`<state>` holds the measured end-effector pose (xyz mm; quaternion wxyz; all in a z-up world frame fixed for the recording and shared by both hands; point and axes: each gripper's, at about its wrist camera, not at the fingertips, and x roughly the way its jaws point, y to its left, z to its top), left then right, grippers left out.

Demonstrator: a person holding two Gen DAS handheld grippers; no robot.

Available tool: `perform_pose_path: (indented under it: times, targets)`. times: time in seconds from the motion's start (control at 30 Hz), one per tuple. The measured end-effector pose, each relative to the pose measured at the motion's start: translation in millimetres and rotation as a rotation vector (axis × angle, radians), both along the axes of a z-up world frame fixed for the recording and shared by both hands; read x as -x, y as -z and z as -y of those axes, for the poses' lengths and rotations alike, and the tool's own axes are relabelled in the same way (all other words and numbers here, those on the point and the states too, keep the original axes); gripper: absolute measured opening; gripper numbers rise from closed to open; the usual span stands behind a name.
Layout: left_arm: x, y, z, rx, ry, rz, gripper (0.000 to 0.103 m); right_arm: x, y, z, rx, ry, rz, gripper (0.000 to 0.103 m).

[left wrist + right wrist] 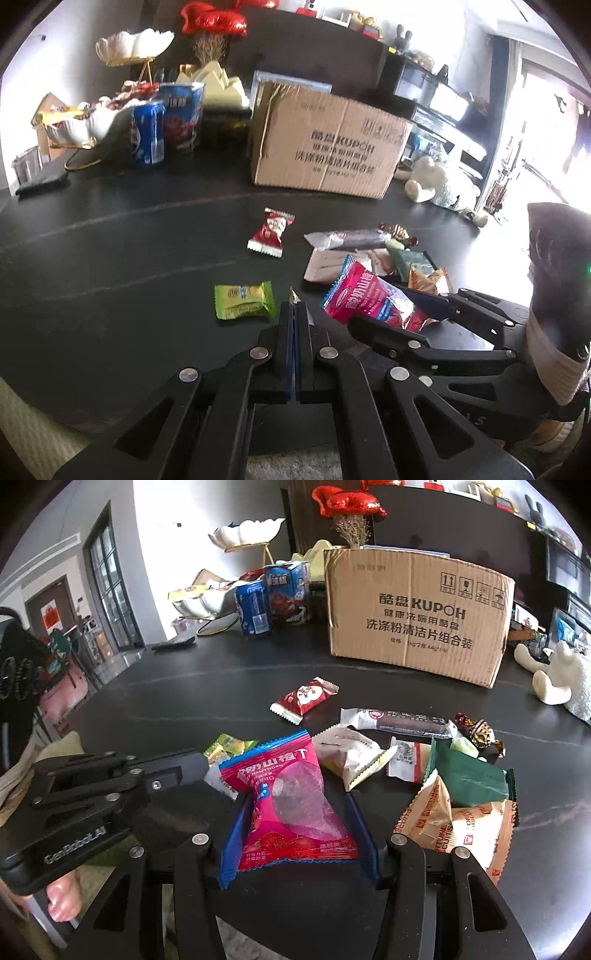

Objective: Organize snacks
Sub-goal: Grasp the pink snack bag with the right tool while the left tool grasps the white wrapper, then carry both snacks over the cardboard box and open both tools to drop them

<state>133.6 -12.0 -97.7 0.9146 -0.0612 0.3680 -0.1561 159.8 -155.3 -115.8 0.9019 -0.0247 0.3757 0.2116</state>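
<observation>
Between the right tool's fingers sits the pink hawthorn snack packet, pinched for lifting off the desk; left tool, beside it, is pressed together on something thin I cannot identify.

A glossy magenta-pink plastic snack packet carries white lettering, a blue top edge and red fruit pictures. A red-and-white sweet wrapper shows a white round patch. A small lime-green and yellow foil packet lies on the black tabletop, which has faint pale curved lines. A plain brown corrugated cardboard box bears black printed characters. A blue drinks can has white markings. An orange-and-cream packet has red lettering, and a dark green pouch is plain.
</observation>
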Motion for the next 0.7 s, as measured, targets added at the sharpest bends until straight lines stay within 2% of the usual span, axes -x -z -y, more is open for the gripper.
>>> perform_pose_path:
  times: [0.53,0.7]
  targets:
    - [18.7,-57.2,4.1,-0.033,0.017,0.167,0.002,16.0,-54.8,13.4,-0.024,0.105,0.085,0.053]
    - [10.0,-77.7,2.8,-0.01,0.02,0.212,0.003,12.8,-76.4,17.0,-0.023,0.133,0.13,0.053]
